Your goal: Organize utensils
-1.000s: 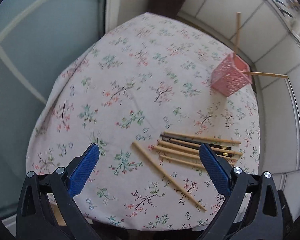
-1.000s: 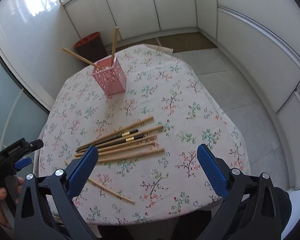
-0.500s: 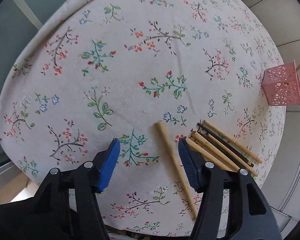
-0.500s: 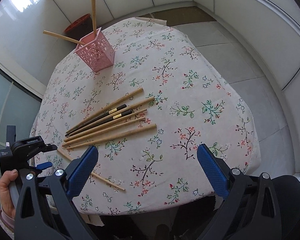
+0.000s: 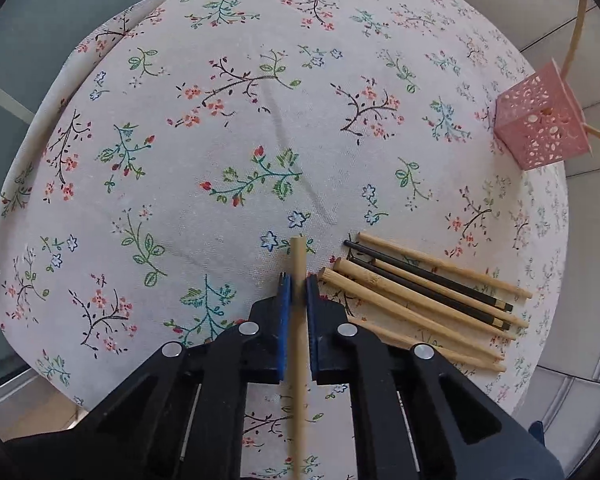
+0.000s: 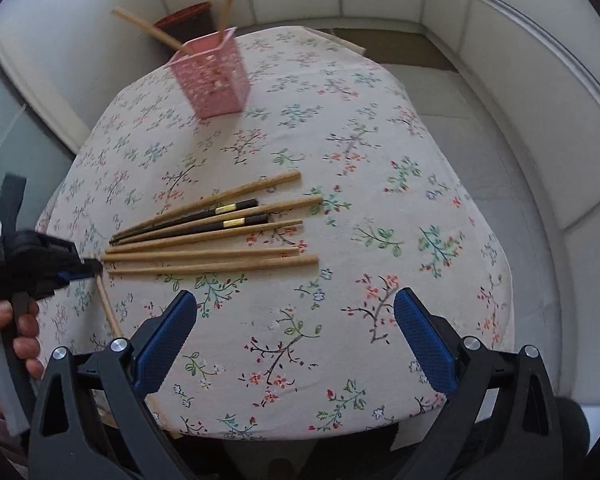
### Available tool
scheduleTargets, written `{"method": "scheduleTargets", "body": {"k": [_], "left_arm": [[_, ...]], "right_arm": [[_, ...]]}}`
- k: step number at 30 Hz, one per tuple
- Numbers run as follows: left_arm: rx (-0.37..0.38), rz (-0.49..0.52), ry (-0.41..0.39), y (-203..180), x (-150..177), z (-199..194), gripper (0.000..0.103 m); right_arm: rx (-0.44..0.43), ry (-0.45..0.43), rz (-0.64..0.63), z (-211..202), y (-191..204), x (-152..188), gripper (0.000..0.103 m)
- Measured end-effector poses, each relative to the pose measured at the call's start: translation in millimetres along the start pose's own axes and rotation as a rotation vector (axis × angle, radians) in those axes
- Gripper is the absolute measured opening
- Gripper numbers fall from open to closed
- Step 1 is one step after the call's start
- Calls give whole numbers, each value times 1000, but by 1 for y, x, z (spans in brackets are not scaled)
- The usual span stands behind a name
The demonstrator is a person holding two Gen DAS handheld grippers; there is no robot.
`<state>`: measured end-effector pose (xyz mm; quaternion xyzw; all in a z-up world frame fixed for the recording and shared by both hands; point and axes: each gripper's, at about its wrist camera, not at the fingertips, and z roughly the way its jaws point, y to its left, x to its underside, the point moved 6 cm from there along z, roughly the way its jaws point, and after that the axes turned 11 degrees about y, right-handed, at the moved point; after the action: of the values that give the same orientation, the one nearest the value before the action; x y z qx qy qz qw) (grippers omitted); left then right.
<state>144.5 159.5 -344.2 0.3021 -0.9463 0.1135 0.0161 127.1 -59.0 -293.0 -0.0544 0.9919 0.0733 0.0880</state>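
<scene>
Tablecloth [image 5: 260,128]: chopstick [image 5: 299,264] inside left gripper [image 5: 296,294].

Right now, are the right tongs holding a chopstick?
No, the right tongs hang open above the tablecloth, gripping nothing.

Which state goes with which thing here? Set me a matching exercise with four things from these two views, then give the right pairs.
Things:
1. left gripper
2. right gripper
3. pink holder
4. black chopsticks

States:
A. stands upright on the tablecloth with two wooden sticks in it
B. open, hanging above the cloth with nothing between its fingers
C. lie flat among the wooden chopsticks in the loose row
D. shut on a single wooden chopstick that lies apart from the row

Pairs: 1-D, 2-B, 3-A, 4-C
</scene>
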Motion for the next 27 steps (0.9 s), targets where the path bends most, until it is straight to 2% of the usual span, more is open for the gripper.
{"method": "scheduleTargets", "body": {"k": [2,3,6,8,10,13,15,17,19,21,22,23,25,27], "left_arm": [[28,19,-48,8,-1,-16,7],[37,40,-84,9,0,-27,7],[47,106,-186,8,3,-55,7],[80,135,-210,7,3,-62,7],[126,157,-206,8,6,-63,7],[165,186,-215,-1,12,-67,7],[177,203,-225,-5,11,-70,7],[195,211,-225,-4,11,-73,7],[213,217,-216,-4,10,-75,7],[223,226,-211,-3,10,-76,7],[227,230,-212,-3,10,-77,7],[231,235,-215,-2,10,-79,7],[226,243,-233,-1,10,-83,7],[211,233,-251,3,9,-86,7]], "right_arm": [[-78,78,100,12,-5,2,93],[-175,147,223,22,-15,5,92],[-398,341,625,56,-48,19,78],[-483,407,801,68,-57,21,68],[-484,417,891,71,-59,14,60],[-425,393,915,71,-51,-5,52],[-386,409,931,75,-44,-14,45],[-337,419,946,81,-40,-18,33],[-286,437,967,88,-38,-20,30],[-282,417,970,88,-35,-27,25],[-295,405,962,89,-34,-30,15],[-300,398,964,90,-31,-33,12],[-310,399,954,92,-31,-31,11],[-364,399,989,91,-35,-25,10]]}}
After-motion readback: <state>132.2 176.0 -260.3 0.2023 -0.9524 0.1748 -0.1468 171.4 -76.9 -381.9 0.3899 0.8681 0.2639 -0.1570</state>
